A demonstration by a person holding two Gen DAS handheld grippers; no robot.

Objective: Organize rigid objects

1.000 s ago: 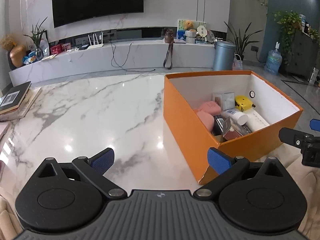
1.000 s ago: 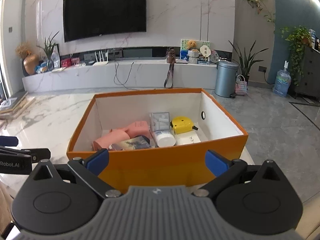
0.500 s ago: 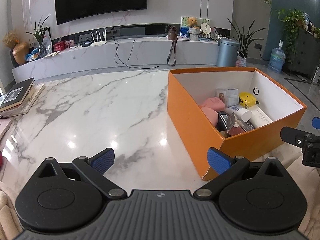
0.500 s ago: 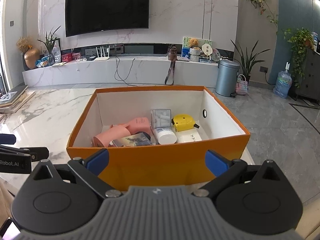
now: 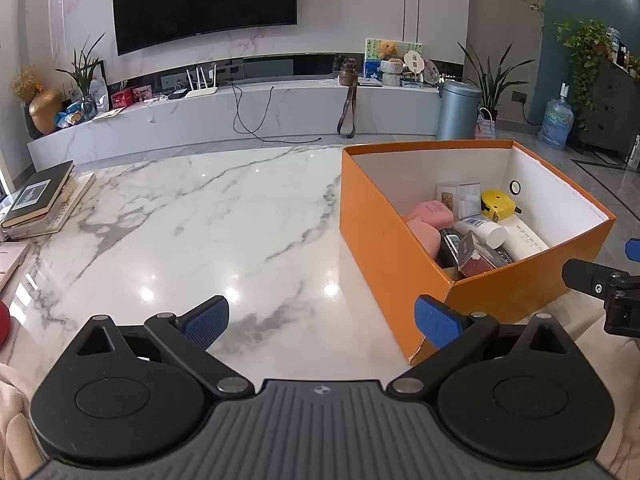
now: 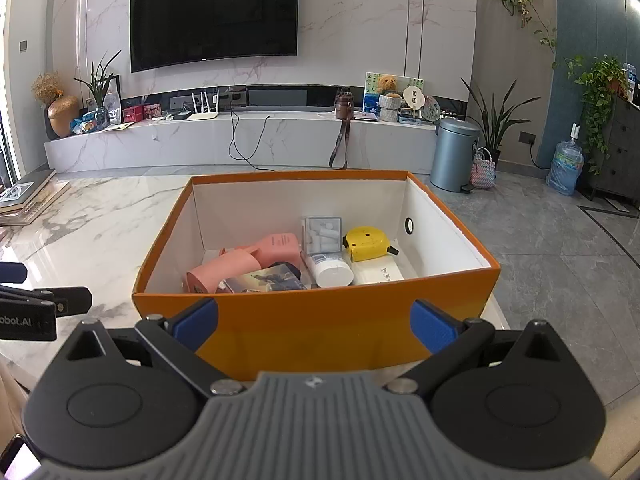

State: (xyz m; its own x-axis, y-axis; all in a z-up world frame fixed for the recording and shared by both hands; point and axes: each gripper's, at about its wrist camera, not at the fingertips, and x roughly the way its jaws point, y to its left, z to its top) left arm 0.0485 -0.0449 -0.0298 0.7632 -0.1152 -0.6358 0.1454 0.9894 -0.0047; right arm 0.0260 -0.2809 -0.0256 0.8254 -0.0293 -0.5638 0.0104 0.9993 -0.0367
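An orange box (image 6: pixel 312 332) with white inner walls stands on the marble table (image 5: pixel 200 224); it also shows in the left wrist view (image 5: pixel 384 236). Inside lie a pink device (image 6: pixel 256 258), a yellow tape measure (image 6: pixel 366 244), a white tube (image 6: pixel 330 270), a clear case (image 6: pixel 323 233) and a small book (image 6: pixel 264 282). My left gripper (image 5: pixel 321 316) is open and empty, low over the table to the left of the box. My right gripper (image 6: pixel 314 320) is open and empty, just in front of the box's near wall.
A stack of books (image 5: pixel 40 200) lies at the table's left edge. A red object (image 5: pixel 3 322) peeks in at the far left. Behind are a TV console (image 5: pixel 240 112), a grey bin (image 5: pixel 456 110) and plants (image 5: pixel 496 76). The floor drops off to the right of the box.
Both views have tilted up a little and drawn back slightly; the box sits lower in the frames. Both grippers stay open and empty.
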